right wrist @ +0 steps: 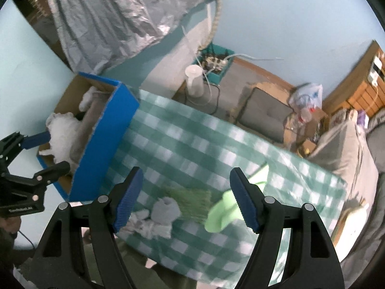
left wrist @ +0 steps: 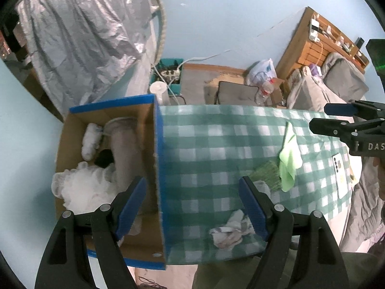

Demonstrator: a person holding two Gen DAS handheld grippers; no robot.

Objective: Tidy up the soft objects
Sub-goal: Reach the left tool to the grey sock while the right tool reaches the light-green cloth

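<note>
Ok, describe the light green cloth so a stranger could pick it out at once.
Find the green-and-white checked tablecloth beside the blue-edged cardboard box. Toward the cloth's end away from the box lies the light green cloth, next to a darker green bristly pad. It is the only smooth, pale lime piece; the crumpled rags nearby are white-grey.

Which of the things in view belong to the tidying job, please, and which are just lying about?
Job: blue cardboard box, light green cloth, crumpled white-grey rag, dark green fuzzy mat.
Lying about: white phone, white plastic jug, grey floor cushion.
</note>
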